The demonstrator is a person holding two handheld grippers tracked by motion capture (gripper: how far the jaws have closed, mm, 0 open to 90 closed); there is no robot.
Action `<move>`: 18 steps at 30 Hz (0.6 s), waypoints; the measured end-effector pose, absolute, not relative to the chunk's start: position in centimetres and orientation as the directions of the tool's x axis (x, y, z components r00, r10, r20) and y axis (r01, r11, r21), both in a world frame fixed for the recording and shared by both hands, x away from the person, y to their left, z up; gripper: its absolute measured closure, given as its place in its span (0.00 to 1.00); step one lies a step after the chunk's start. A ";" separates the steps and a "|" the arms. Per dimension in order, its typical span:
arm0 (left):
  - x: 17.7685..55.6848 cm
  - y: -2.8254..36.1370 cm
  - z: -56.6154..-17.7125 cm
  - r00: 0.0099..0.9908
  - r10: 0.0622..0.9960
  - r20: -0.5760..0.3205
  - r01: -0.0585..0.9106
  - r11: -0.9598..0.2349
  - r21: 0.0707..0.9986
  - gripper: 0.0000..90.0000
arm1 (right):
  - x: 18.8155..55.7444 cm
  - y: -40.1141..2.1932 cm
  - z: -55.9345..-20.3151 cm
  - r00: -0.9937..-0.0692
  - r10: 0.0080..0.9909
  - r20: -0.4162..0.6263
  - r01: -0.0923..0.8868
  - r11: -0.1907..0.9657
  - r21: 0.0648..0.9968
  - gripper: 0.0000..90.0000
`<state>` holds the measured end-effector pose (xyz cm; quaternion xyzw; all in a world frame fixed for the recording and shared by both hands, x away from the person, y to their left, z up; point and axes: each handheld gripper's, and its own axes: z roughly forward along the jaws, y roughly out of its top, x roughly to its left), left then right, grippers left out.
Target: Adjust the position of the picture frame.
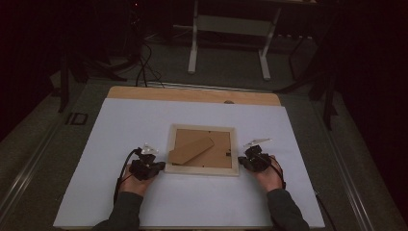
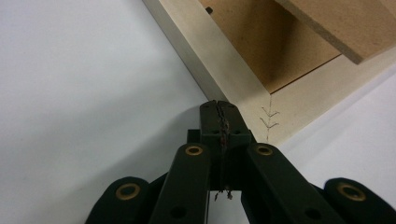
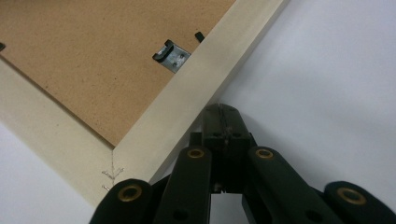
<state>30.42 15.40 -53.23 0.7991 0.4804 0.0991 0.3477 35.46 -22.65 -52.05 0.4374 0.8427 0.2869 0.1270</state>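
Note:
A pale wooden picture frame lies face down on the white table top, its brown backing board up and a brown stand flap lifted off the back. My left gripper sits at the frame's near left corner, shut, tips against the frame's outer edge. The stapled corner joint is just beside the tips. My right gripper is shut too, its tips pressed to the frame's right outer edge near the near right corner. A small metal hanger clip sits on the backing by that edge.
The white sheet covers a wooden table whose bare strip shows at the far edge. A white table stand and dark cables are on the floor beyond. Black cables trail from both grippers toward the sleeves.

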 end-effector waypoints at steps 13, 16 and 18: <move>30.1 16.3 -53.2 0.492 0.851 -0.185 0.713 -0.272 0.646 1.00 | 35.8 -21.4 -52.1 -0.592 0.806 0.017 0.649 0.464 0.603 1.00; 30.1 16.6 -53.2 0.487 0.853 -0.187 0.716 -0.268 0.645 1.00 | 36.0 -21.1 -52.1 -0.596 0.803 0.018 0.647 0.467 0.603 1.00; 30.1 16.7 -53.2 0.485 0.854 -0.187 0.718 -0.266 0.644 1.00 | 36.0 -21.0 -52.2 -0.593 0.805 0.019 0.646 0.462 0.607 1.00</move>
